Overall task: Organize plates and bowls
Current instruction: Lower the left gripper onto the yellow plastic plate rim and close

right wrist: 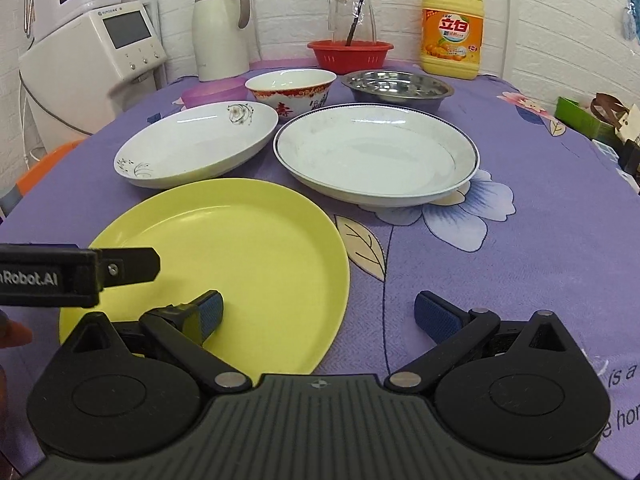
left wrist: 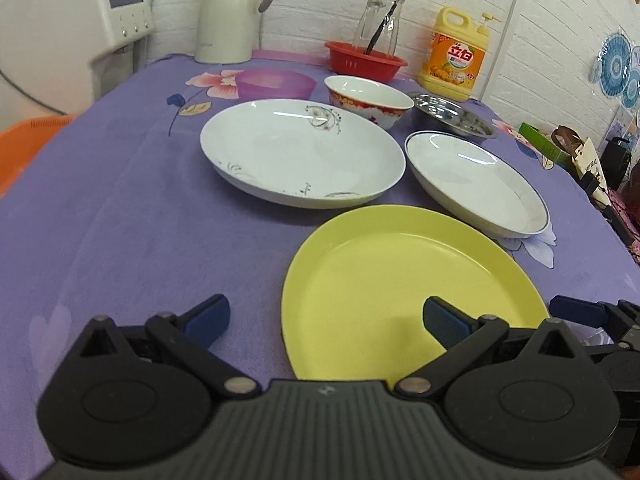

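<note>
Both wide-open, empty grippers, left gripper (left wrist: 326, 320) and right gripper (right wrist: 318, 314), flank the round yellow plastic plate (left wrist: 404, 284), whose thin flat rim may slip toward the white floral plate (left wrist: 302, 152) at 11 o'clock.

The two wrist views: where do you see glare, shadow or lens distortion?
Left wrist view: bright streaks of glare on the flowered white plate; the wall bricks curve, fisheye distortion. Right wrist view: glare on the blue-rimmed plate and steel bowl; a soft shadow on the yellow plate beside the right tongs.
</note>
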### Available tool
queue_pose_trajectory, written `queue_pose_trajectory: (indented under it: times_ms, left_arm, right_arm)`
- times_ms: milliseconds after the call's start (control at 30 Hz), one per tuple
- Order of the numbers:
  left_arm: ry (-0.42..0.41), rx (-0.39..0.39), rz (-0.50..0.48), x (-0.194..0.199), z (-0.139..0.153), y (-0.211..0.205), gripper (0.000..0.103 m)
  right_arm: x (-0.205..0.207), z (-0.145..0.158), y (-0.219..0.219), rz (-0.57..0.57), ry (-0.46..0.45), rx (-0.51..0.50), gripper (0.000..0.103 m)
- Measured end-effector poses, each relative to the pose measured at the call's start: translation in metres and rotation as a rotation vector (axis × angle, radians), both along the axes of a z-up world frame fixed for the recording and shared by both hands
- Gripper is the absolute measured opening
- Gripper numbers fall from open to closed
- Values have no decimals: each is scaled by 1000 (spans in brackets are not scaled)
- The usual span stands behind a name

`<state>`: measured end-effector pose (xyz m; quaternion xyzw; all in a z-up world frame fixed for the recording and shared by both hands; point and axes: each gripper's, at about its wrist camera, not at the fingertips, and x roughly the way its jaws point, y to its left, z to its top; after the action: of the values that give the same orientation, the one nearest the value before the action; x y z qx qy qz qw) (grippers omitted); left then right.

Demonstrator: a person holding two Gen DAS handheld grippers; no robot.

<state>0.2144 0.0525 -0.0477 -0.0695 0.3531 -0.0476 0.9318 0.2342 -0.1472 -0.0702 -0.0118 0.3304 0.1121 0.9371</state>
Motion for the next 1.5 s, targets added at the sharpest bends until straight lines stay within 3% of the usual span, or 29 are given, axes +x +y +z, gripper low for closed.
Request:
queue_pose_trajectory:
  times_ms: [100,267,400,600,967,1167,1300,1333,1400,1467,1500]
  left_arm:
    - [-8,27,-21,0,-1,-2,103]
    - [-25,10,-53,0,-1,-4,98]
    - [-35,-20,-88,-3,0,-7,77]
    - [-39,-8,-75,-6,0,-8,69]
    - [-29,29,102,-42,10,60,69]
    - [-45,17,114,-35,12,71,69]
    - [-36,52,98,-32,-1,66,71]
    - [-36,50,98,-32,0,66,72]
    - [-27,14,103,-30,2,72,84]
    - [-37,-54,111,-29,6,82,97]
    - [-53,-69,128,-30,10,86,98]
  right_arm:
    - [0,-1,-2,23,-13,-6,103]
    - [1,1,0,26,-8,-11,103]
    - [-1,0,9,57,-26,-6,103]
    - [-7,2,22,95,-34,-6,103]
    - [-23,7,89,239,-31,15,103]
    - [-19,19,107,268,-75,-12,103]
    - [-10,4,105,266,-7,9,103]
    - [-14,3,105,272,-21,-2,103]
    - [-15,4,104,275,-15,7,103]
    - [-11,8,96,278,3,62,103]
    - [-9,10,90,268,11,112,103]
